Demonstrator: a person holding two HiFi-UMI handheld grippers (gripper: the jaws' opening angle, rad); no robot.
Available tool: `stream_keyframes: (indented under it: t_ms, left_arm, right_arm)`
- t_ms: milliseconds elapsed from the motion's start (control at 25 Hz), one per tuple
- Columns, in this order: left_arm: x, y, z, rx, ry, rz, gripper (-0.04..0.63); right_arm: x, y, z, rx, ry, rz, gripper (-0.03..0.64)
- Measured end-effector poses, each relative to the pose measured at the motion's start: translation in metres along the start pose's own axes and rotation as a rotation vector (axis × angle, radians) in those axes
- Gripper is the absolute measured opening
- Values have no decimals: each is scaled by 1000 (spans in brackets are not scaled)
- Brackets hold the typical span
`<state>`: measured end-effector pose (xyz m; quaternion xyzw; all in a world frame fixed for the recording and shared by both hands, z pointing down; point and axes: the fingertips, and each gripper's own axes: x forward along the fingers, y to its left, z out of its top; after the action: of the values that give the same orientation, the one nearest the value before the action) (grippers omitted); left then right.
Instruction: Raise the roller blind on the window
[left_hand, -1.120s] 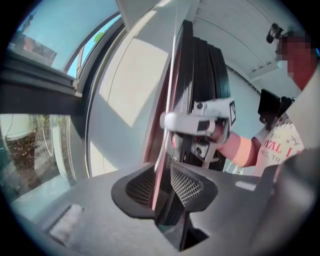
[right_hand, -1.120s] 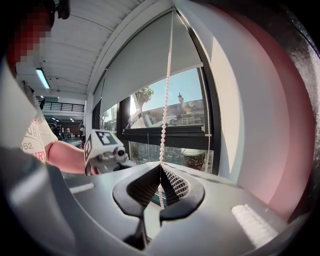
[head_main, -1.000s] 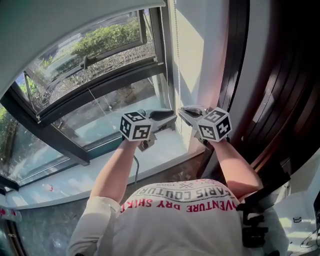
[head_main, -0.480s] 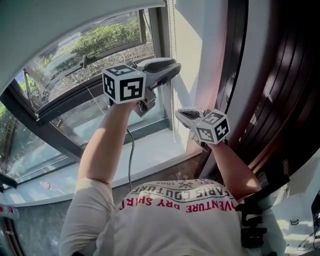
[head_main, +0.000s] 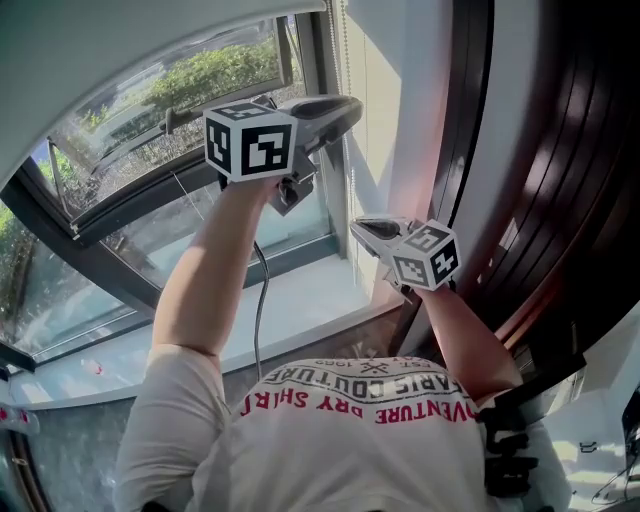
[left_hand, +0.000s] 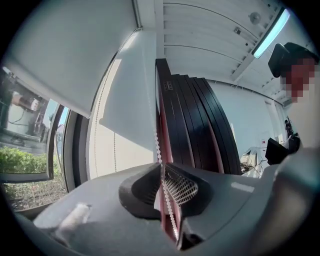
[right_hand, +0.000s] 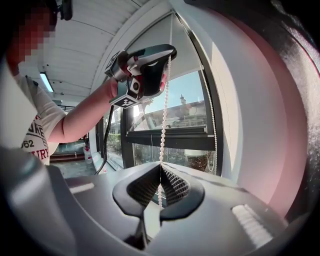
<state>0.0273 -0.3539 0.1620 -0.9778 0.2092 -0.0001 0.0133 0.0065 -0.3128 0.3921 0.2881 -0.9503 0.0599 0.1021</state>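
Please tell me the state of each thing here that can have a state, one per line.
roller blind: partly lowered, glass below it uncovered.
bead chain: straight between the two grippers.
left gripper: the higher one; jaws have just been closing, now shut on the bead chain.
right gripper: the lower one; jaws shut on the bead chain.

The right gripper (right_hand: 160, 167) pinches the chain (right_hand: 163, 115) between closed fingers. Higher up the same chain, the left gripper (right_hand: 169, 51) has just been closing its fingers on it, before the window (right_hand: 165, 135).
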Motion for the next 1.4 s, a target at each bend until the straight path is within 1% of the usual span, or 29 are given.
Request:
stream_keyframes:
  t_ms: [120, 240, 400, 560, 640, 760, 920, 1120, 1280, 1400]
  left_arm:
    - [-1, -4, 1, 11, -10, 25, 17]
    - [-1, -7, 2, -10, -15, 19, 8]
    - [-2, -8, 1, 7, -10, 34, 6]
    - [-5, -11, -3, -5, -29, 28, 5]
    - [-5, -11, -9, -8, -25, 32, 5]
    - [-3, -10, -30, -29, 0, 32, 5]
    - [-3, -11, -64, -65, 38, 30, 5]
    - [-7, -13, -99, -72, 48, 46, 5]
    - [-10, -17, -117, -69, 58, 56, 5]
    - [-9, -19, -134, -75, 82, 59, 5]
  right_arm:
    - [-3, 2, 0, -4, -7, -7, 8]
    - [-4, 1, 0, -6, -13, -13, 8]
    - [-4, 1, -1, -2, -20, -14, 8]
    - [-3, 1, -7, 19, -38, -6, 8]
    - [-2, 2, -13, 20, -24, -1, 8]
    - [3, 4, -34, 31, 18, 3, 8]
    - [7, 6, -67, 83, 53, 10, 8]
    - [13, 8, -101, 123, 100, 23, 8]
    - [14, 10, -120, 131, 136, 26, 8]
    - [17, 11, -136, 135, 175, 31, 8]
